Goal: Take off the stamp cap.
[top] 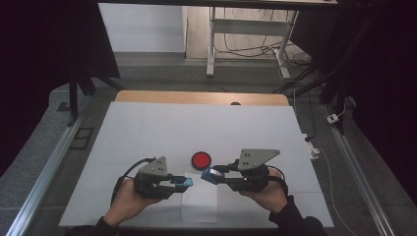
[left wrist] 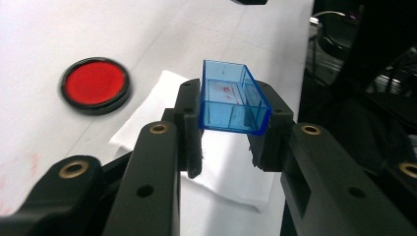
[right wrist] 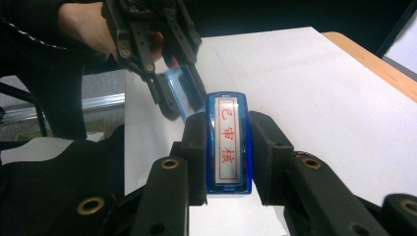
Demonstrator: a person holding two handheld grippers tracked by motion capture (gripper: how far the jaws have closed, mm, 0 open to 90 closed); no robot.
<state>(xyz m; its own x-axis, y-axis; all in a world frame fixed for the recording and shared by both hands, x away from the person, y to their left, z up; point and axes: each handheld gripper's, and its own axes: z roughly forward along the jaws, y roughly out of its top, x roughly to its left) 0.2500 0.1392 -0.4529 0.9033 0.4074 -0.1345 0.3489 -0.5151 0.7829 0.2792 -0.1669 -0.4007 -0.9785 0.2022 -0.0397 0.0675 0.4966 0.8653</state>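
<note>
1. The left gripper [top: 189, 182], black with a grey three-cornered plate on top, pinches a clear blue rectangular plastic stamp cap [left wrist: 231, 101] across its sides; the cap's hollow, glossy inside carries faint red smears.
2. The right gripper [top: 205, 175] clamps a blue plastic stamp body [right wrist: 227, 142] between its jaws, with the flat white face and its red-framed red characters turned toward the camera on that gripper.
3. Cap and stamp body hang just apart, above a white, soft-looking folded sheet of paper [top: 199, 204] lying flat near the front edge of the bench [top: 147, 128], which is covered in smooth white.
4. Beyond them a round ink pad [top: 201, 160], red with a black rim, rests on the bench.
</note>
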